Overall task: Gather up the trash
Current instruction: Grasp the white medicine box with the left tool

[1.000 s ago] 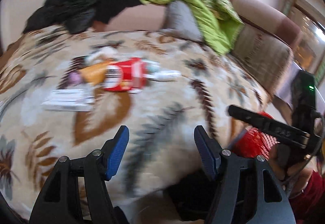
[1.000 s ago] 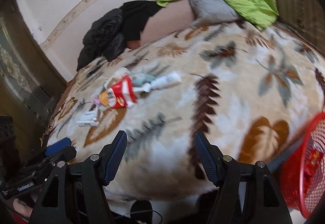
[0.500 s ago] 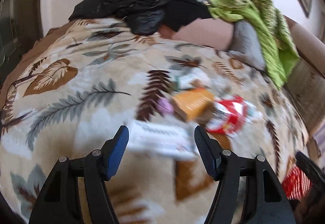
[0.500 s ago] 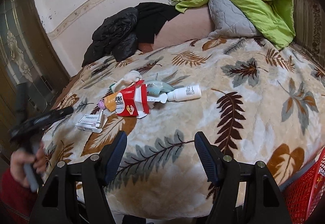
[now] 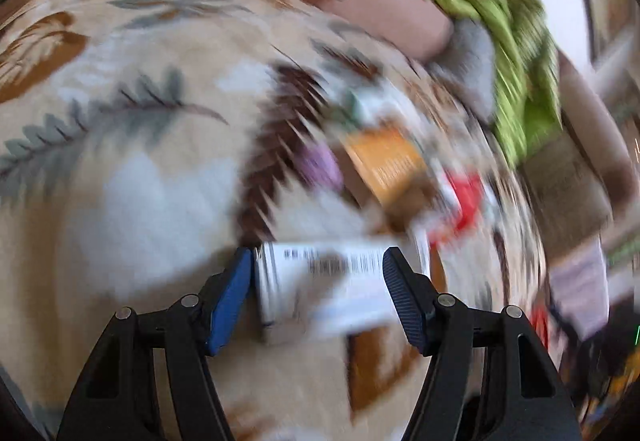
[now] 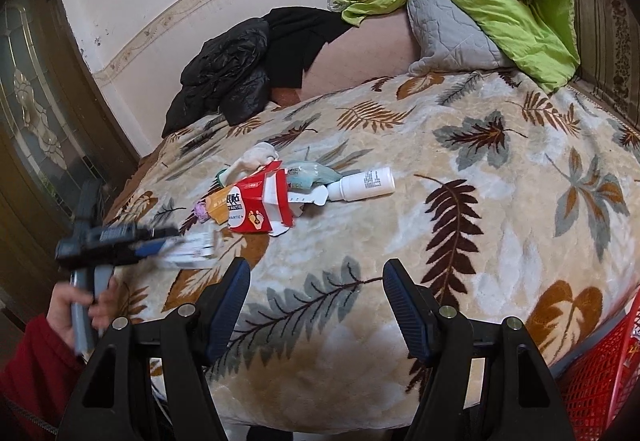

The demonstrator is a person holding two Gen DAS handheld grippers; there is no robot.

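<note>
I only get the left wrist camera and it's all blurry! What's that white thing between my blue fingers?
Observer: The right wrist view shows it sharper. It's a flat white box lying on the leaf blanket, with the left gripper reaching in at it.
Operator: Is there more trash I can't make out?
Observer: Yes, a white bottle lies on its side just past the red carton.
Operator: Where do I throw it all?
Observer: A red basket stands against the bed's near edge, right of the right gripper.
</note>
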